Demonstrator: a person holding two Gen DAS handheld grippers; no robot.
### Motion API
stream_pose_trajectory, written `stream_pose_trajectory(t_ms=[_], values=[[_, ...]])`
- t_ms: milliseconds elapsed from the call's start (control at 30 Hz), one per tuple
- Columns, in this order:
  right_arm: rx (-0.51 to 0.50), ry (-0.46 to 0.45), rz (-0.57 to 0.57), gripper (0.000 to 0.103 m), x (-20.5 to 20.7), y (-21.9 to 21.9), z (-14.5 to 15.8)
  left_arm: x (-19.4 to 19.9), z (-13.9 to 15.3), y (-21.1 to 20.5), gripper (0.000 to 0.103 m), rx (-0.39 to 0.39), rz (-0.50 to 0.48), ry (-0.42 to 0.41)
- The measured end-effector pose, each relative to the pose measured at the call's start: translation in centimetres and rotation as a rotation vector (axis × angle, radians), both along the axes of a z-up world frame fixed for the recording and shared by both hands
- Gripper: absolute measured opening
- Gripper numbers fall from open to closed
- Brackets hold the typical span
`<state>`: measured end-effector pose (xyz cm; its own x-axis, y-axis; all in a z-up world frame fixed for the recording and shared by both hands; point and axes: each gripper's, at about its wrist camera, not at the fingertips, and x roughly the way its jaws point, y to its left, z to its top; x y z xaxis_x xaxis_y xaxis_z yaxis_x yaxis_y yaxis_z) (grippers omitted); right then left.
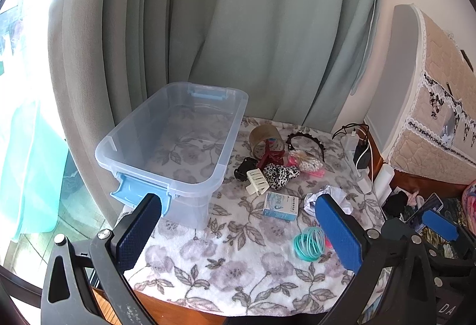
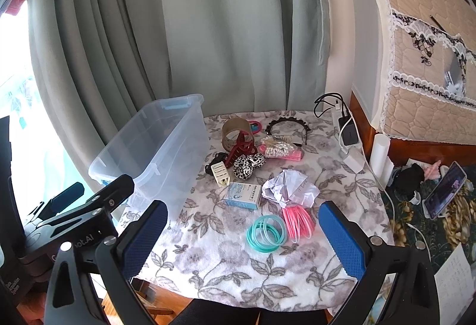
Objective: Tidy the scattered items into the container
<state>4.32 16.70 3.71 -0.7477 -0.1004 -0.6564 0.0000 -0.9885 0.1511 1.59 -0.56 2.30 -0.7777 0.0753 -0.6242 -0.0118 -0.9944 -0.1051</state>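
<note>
A clear plastic bin (image 1: 175,143) with blue latches stands empty at the table's left (image 2: 160,146). Scattered to its right lie a small blue-white box (image 1: 280,206) (image 2: 242,195), crumpled paper (image 2: 290,188), teal rings (image 2: 267,232) (image 1: 308,243), pink rings (image 2: 297,222), a cream hair claw (image 1: 257,181), a leopard scrunchie (image 2: 248,165), a dark red claw (image 2: 240,148), a tape roll (image 1: 264,137), cotton swabs (image 2: 278,150) and a black headband (image 2: 287,124). My left gripper (image 1: 238,232) is open and empty near the front edge. My right gripper (image 2: 242,238) is open and empty over the teal rings.
A floral cloth (image 2: 226,262) covers the table. A power strip with chargers and cables (image 2: 346,128) lies at the right edge. Grey-green curtains (image 1: 238,27) hang behind. A covered appliance (image 2: 416,42) and a propped phone (image 2: 444,194) stand at right.
</note>
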Motion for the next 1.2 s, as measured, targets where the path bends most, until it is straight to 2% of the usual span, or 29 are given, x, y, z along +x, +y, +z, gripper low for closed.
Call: stream_pose_trajectory(t_ms=[733, 1000, 1200], values=[[0.003, 0.013, 0.018, 0.103, -0.2, 0.4, -0.7, -0.6, -0.7, 0.6, 0.103, -0.019, 0.002, -0.017], [-0.025, 0.010, 0.025, 0.103, -0.8, 1.2, -1.8, -1.6, -2.0, 1.1, 0.103, 0.028, 0.002, -0.045], [-0.030, 0.059, 0.010, 0.103, -1.2, 2.9, -3.2, -2.6, -3.4, 3.1, 0.103, -0.001, -0.041, -0.051]])
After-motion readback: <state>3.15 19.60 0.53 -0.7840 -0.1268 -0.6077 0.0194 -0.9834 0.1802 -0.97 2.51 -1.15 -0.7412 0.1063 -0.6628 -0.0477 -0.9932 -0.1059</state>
